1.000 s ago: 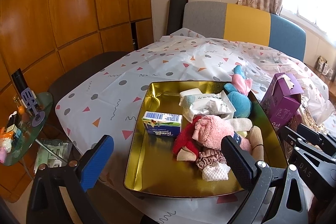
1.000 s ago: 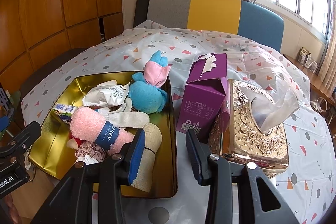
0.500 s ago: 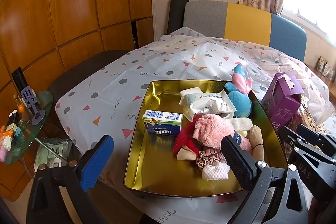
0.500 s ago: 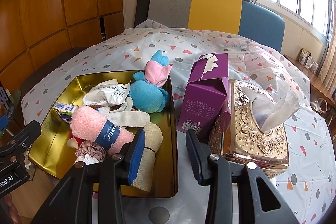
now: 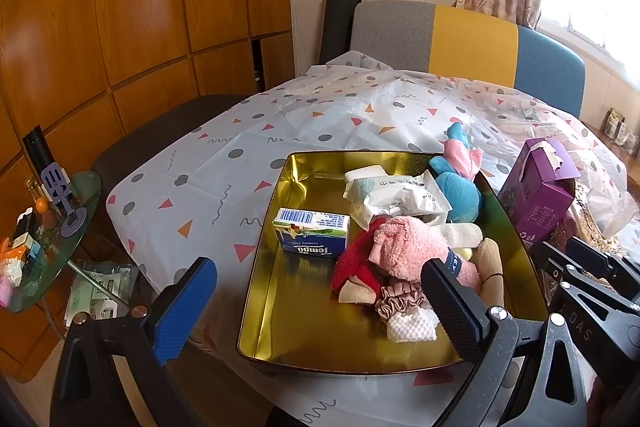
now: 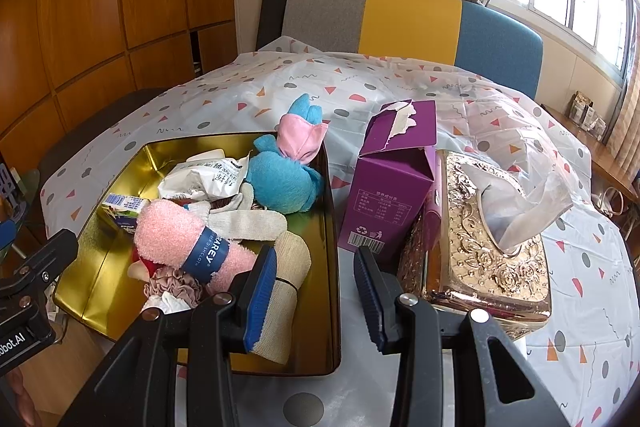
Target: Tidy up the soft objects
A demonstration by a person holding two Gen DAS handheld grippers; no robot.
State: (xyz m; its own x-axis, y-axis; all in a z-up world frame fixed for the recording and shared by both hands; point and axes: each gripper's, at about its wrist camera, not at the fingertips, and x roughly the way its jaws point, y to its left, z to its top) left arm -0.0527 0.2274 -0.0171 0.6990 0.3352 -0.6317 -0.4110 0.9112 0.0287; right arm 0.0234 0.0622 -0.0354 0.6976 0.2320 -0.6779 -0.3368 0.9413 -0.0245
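Observation:
A gold tin tray [image 5: 296, 307] [image 6: 120, 163] sits near the table's front edge. It holds a blue and pink plush toy [image 5: 456, 183] [image 6: 284, 183], a rolled pink towel [image 5: 404, 247] [image 6: 172, 239], a wipes packet [image 5: 392, 191], a Tempo tissue box [image 5: 312, 233], a white glove [image 6: 256, 221], a beige sock [image 6: 288, 267] and a pink scrunchie [image 5: 400, 301]. My left gripper [image 5: 316, 307] is wide open and empty above the tray's near end. My right gripper [image 6: 316, 291] is open and empty over the tray's right rim.
A purple carton [image 6: 392, 179] stands right of the tray, against an ornate gold tissue box [image 6: 484, 239]. The table wears a patterned white cloth [image 5: 320, 123]. A multicoloured chair [image 6: 408, 15] stands behind. A glass side table [image 5: 44, 239] with small items is at the left.
Both views have edged very slightly; neither gripper has changed its opening and nothing in the tray has moved.

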